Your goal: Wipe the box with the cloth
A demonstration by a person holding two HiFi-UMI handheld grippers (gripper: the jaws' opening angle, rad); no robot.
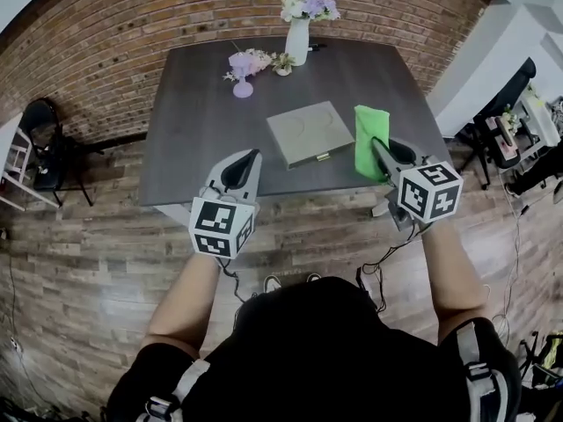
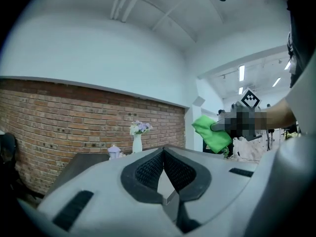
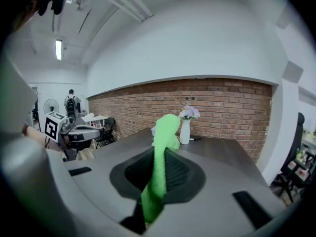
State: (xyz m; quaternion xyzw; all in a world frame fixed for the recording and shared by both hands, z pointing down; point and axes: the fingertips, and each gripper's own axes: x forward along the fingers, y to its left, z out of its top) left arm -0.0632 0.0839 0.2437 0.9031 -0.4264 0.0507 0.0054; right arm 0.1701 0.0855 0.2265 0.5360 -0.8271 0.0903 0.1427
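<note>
Your right gripper [image 1: 379, 149] clamps the cloth [image 1: 370, 134], which hides its tips; your left gripper [image 1: 254, 155], closed and empty, is beside the box [image 1: 308, 133].

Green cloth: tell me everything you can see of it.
The bright green cloth looks soft and fleecy, bunched into a long strip. The jaws of the right gripper are shut on its lower part; the rest sticks out past them, tip drooping. It is held over the right side of the dark table, right of the flat grey box, touching only the gripper.
</note>
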